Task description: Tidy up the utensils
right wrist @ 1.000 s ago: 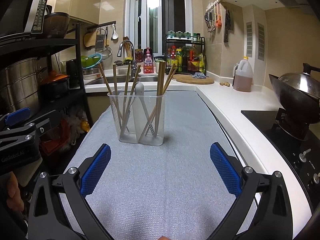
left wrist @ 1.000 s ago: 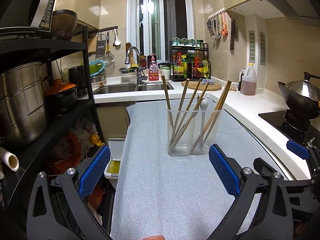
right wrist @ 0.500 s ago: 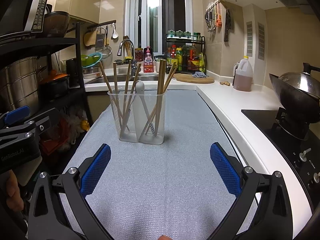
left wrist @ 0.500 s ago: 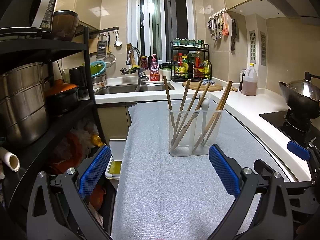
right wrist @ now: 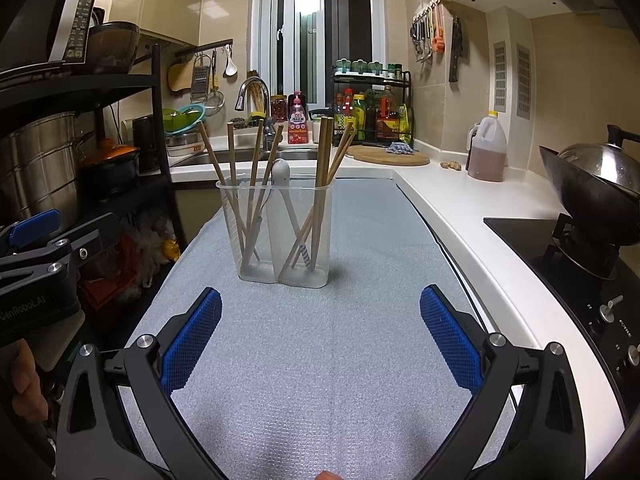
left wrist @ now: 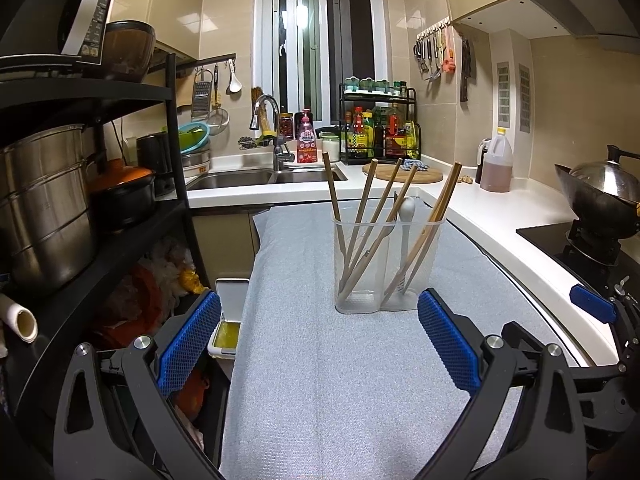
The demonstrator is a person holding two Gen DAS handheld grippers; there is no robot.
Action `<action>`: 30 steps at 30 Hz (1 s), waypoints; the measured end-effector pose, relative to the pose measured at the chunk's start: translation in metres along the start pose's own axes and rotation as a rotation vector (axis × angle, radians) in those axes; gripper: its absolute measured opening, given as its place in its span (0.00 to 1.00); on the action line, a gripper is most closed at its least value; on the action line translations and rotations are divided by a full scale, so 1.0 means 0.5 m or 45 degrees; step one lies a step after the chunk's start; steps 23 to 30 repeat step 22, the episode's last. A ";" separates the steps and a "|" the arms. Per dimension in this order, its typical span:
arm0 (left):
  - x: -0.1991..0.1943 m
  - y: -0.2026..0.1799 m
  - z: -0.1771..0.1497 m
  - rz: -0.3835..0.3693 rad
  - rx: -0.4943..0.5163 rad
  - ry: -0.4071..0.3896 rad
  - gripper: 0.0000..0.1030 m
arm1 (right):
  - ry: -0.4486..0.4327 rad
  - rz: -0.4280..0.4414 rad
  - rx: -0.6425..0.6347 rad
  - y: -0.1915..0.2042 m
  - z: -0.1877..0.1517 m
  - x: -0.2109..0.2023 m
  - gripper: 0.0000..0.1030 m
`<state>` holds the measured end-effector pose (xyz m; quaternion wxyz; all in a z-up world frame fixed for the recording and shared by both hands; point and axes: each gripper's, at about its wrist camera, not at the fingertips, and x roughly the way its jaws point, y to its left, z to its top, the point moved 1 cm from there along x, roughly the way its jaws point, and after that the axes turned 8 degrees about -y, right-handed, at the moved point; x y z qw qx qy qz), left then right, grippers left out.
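The clear utensil holder [left wrist: 388,264] stands upright on the grey mat [left wrist: 340,380] that covers the bench, at 12 o'clock from both grippers and well apart from them. We see two compartments. In the right wrist view the left one carries four wooden chopsticks [right wrist: 232,184] leaning apart; the right one carries further chopsticks [right wrist: 322,184] and a white spoon [right wrist: 280,172] whose bowl points up near the divider. We cannot tell on which side of the divider the spoon's handle sits.

The left gripper [left wrist: 318,344] and the right gripper [right wrist: 320,340] both hover over the mat, jaws spread wide and holding nothing. The right gripper's blue pad shows at 3 o'clock in the left wrist view; the left gripper's body lies at 9 o'clock in the right wrist view.

We judge that sorting is at an approach or pause: no utensil is gripped. The next move would call for one gripper to rise to the top of a chopstick or the spoon and pinch it above the rim, while the other steadies the light holder against tipping.

Legible writing: "GenRobot.AI" on the left gripper's body, at 9 o'clock in the right wrist view. The pink bottle [right wrist: 297,120] by the sink [left wrist: 240,178] bears a label too small to read.
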<state>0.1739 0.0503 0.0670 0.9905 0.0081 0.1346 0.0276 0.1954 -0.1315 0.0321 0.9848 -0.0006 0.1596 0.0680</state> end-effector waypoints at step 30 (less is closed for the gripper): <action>0.000 0.002 -0.002 0.027 0.004 0.006 0.93 | 0.005 0.004 -0.006 0.003 0.001 0.001 0.95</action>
